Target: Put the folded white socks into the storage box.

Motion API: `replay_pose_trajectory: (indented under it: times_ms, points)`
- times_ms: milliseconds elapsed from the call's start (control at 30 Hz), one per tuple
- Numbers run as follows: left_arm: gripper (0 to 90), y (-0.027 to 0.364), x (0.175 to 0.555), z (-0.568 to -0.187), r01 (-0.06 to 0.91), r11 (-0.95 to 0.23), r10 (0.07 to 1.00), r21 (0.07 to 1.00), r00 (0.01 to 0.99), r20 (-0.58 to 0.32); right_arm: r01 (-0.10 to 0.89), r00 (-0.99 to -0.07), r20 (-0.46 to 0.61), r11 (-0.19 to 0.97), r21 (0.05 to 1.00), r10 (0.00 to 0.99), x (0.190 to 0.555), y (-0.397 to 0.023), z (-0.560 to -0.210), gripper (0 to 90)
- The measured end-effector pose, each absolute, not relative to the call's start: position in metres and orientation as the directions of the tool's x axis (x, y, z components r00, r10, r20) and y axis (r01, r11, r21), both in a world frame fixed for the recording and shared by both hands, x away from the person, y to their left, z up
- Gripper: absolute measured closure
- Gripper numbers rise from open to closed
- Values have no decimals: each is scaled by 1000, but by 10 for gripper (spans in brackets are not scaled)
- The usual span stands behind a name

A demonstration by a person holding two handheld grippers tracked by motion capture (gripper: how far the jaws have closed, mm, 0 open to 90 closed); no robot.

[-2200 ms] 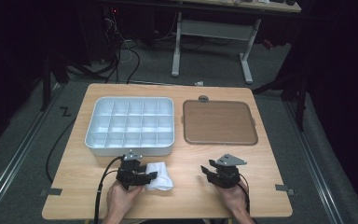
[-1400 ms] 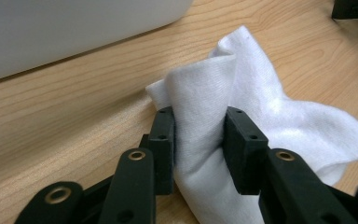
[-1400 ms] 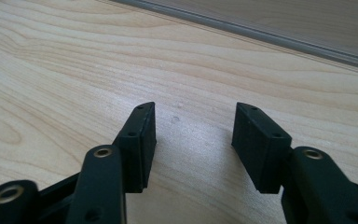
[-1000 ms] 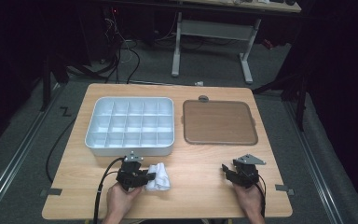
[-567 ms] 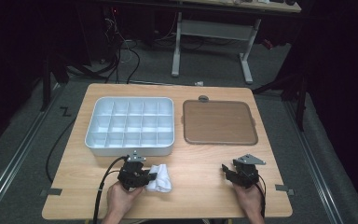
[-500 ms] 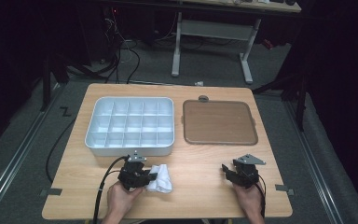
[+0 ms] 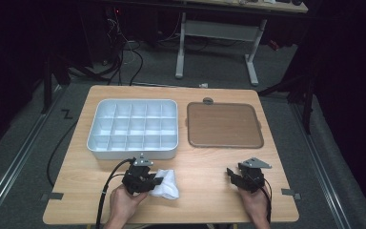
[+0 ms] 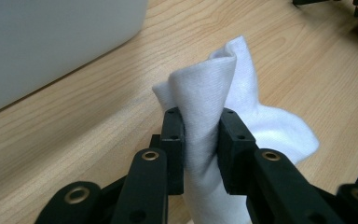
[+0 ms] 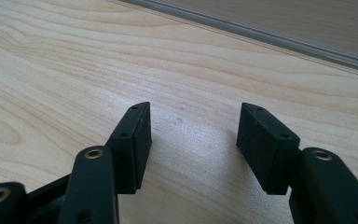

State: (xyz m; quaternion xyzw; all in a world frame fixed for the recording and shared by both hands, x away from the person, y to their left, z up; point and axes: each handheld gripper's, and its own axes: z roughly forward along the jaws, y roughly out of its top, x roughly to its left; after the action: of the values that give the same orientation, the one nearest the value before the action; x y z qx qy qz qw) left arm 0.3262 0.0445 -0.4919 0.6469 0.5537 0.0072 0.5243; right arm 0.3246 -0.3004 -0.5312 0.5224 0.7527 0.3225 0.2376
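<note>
White sock (image 8: 209,107) bunches upward, pinched by left gripper (image 8: 200,140).

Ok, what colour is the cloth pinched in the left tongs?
Plain white, no pattern. The cloth shows best in the left gripper view, clamped by the left tongs.

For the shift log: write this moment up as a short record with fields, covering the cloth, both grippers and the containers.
cloth: white cloth, bunched, near the table's front edge
left gripper: left gripper, pads pinching a fold of the cloth
right gripper: right gripper, jaws apart, nothing between them, low over bare wood
divided tray: white compartment tray, beyond the cloth, compartments look empty
flat tray: brown tray, to the right of the white one, nothing on it
</note>
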Motion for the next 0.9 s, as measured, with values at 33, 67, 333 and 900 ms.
replay_pose_trajectory:
  times_ms: [33,67,333,900]
  points:
    - [748,44,326,-491,708,162,724,687,388,-571,633,-341,-21,246,734,940,325,-300,-531,454]
    - [748,44,326,-489,706,159,724,690,392,-568,633,-341,-21,246,734,940,325,-300,-531,454]
    - [748,43,324,-473,688,159,712,708,417,-565,633,-341,-21,246,734,940,325,-300,-531,454]
    - [748,49,333,-453,686,190,684,702,420,-596,635,-338,-19,243,734,941,325,-300,-531,455]
